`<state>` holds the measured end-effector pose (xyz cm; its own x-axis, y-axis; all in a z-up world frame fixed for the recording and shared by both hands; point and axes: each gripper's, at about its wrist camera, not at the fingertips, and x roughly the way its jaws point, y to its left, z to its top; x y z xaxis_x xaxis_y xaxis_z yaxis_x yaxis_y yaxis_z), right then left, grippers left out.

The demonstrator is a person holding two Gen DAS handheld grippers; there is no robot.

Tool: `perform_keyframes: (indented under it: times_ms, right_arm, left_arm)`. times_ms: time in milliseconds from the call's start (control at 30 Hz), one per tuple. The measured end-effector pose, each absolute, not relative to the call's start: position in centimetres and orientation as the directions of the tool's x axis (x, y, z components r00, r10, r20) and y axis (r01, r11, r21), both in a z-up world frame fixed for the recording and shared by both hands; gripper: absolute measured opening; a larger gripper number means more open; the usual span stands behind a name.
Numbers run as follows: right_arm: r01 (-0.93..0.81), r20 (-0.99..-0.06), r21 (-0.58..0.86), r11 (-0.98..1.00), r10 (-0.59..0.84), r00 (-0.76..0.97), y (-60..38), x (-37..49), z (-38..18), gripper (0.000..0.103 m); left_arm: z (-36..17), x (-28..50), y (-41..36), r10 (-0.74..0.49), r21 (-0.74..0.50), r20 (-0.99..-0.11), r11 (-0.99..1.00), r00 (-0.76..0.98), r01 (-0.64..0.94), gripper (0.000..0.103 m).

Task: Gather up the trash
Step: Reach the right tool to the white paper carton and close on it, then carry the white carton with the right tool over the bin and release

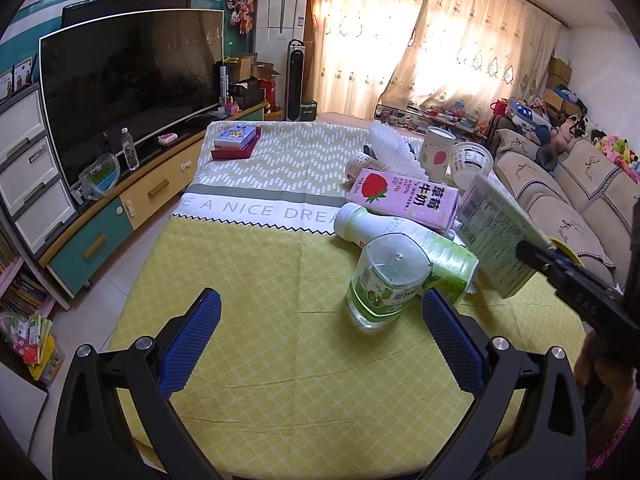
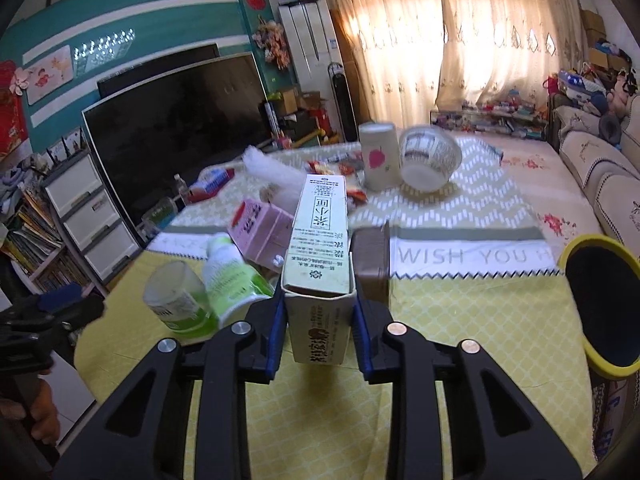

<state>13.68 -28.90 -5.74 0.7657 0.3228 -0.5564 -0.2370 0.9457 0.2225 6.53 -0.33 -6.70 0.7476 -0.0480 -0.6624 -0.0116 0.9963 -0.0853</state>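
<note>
My right gripper (image 2: 318, 320) is shut on a pale green tea carton (image 2: 320, 248) and holds it above the table; the carton also shows in the left wrist view (image 1: 496, 236). My left gripper (image 1: 320, 328) is open and empty, just in front of a clear green-labelled bottle (image 1: 386, 280) lying on the yellow cloth. Behind it lie a white-and-green bottle (image 1: 400, 236), a pink strawberry milk carton (image 1: 404, 196), a paper cup (image 1: 436, 154) and a plastic bowl (image 1: 472, 162). A yellow-rimmed bin (image 2: 604, 304) stands at the right.
The table is covered by a yellow and patterned cloth (image 1: 280, 280). A red box with a card pack (image 1: 234, 142) sits at its far left. A TV cabinet (image 1: 132, 200) runs along the left, a sofa (image 1: 560, 192) along the right.
</note>
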Motion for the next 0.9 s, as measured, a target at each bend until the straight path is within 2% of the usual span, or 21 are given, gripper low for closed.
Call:
perform_keyframes:
  times_ms: [300, 467, 633, 900]
  right_arm:
    - [-0.213, -0.465, 0.233, 0.949, 0.302, 0.832, -31.5, 11.8, -2.7, 0.027]
    - [-0.124, -0.444, 0.239, 0.963, 0.222, 0.868, -35.2, 11.5, -2.0, 0.027]
    - [0.033, -0.471, 0.222, 0.975, 0.078, 0.879, -40.3, 12.1, -3.2, 0.027]
    - [0.322, -0.590, 0.171, 0.931, -0.165, 0.791, -49.9, 13.7, -8.2, 0.027]
  left_arm:
    - [-6.6, 6.5, -0.9, -0.053, -0.078, -0.659, 0.997, 0.750, 0.002, 0.099]
    - [-6.6, 6.5, -1.5, -0.061, -0.074, -0.660, 0.997, 0.749, 0.016, 0.099]
    - [-6.6, 6.8, -2.2, -0.069, -0.066, -0.661, 0.997, 0.747, 0.033, 0.099]
    - [-6.7, 7.7, -3.6, -0.087, -0.066, -0.666, 0.996, 0.741, 0.059, 0.099]
